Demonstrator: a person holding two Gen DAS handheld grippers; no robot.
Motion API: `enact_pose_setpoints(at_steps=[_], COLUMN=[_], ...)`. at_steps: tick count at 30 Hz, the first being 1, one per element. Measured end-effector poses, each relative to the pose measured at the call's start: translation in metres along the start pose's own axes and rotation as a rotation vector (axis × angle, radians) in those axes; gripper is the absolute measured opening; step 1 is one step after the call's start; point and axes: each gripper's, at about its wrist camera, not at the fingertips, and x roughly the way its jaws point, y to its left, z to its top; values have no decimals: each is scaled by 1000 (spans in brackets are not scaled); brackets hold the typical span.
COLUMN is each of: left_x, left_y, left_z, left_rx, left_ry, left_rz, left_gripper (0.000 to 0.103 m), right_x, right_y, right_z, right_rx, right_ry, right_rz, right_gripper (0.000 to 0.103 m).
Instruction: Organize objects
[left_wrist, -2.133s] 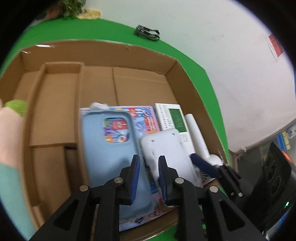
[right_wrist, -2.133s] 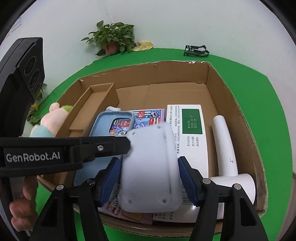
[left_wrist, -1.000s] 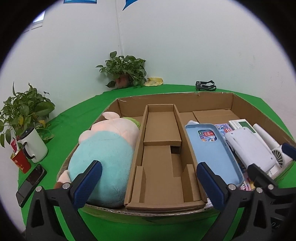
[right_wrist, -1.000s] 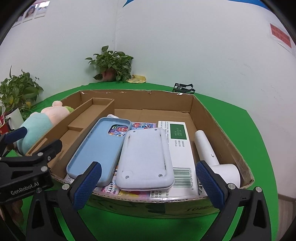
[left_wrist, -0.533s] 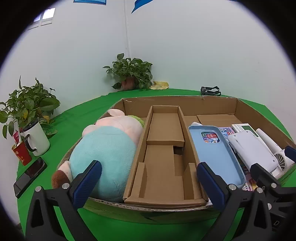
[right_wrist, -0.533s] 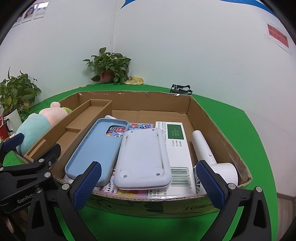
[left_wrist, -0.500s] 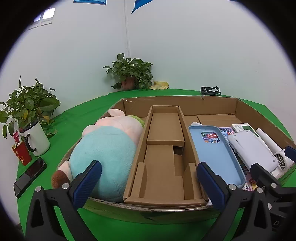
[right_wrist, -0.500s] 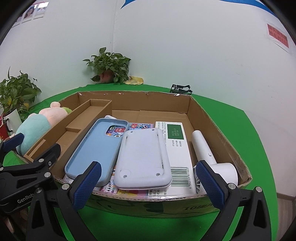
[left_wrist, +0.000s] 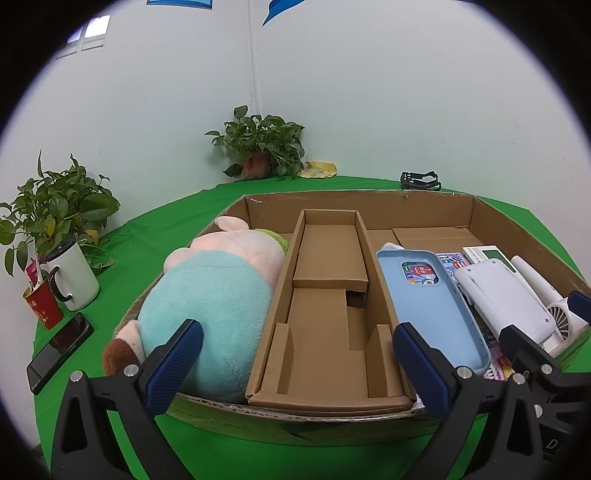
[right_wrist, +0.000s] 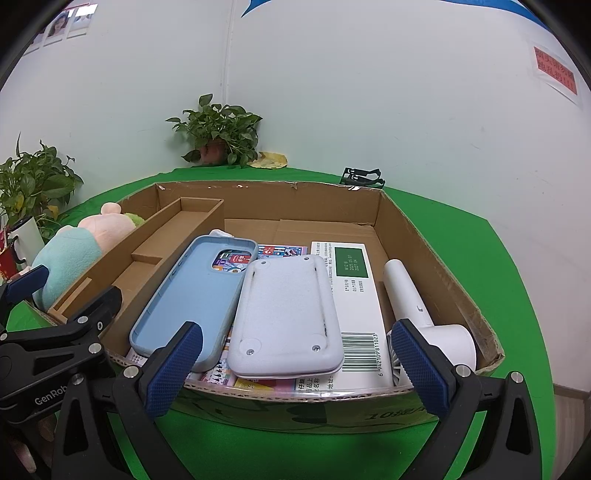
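White walls and a green table (right_wrist: 461, 236) frame the scene, and we hang back from the cardboard box (right_wrist: 436, 266) with both tools empty. Our left gripper (left_wrist: 295, 363) spreads wide before the bare middle divider tray (left_wrist: 328, 295); the plush toy (left_wrist: 210, 291) fills the left bay. Our right gripper (right_wrist: 295, 367) gapes wide too, facing the blue phone case (right_wrist: 199, 291) and white case (right_wrist: 286, 314) lying on the printed boxes, the white handheld fan (right_wrist: 417, 314) beside them
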Motion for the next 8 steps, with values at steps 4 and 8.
enact_pose_setpoints(at_steps=[4, 8], left_x=[0, 1], left_y=[0, 0], left_z=[0, -1], left_rx=[0, 0], left_ry=[-1, 1], left_rz=[-4, -3], left_gripper=[102, 102], right_x=[0, 0], right_y=[0, -1], right_z=[0, 0], right_rx=[0, 2], right_ry=[0, -1], right_rz=[0, 3], right_gripper=[103, 103])
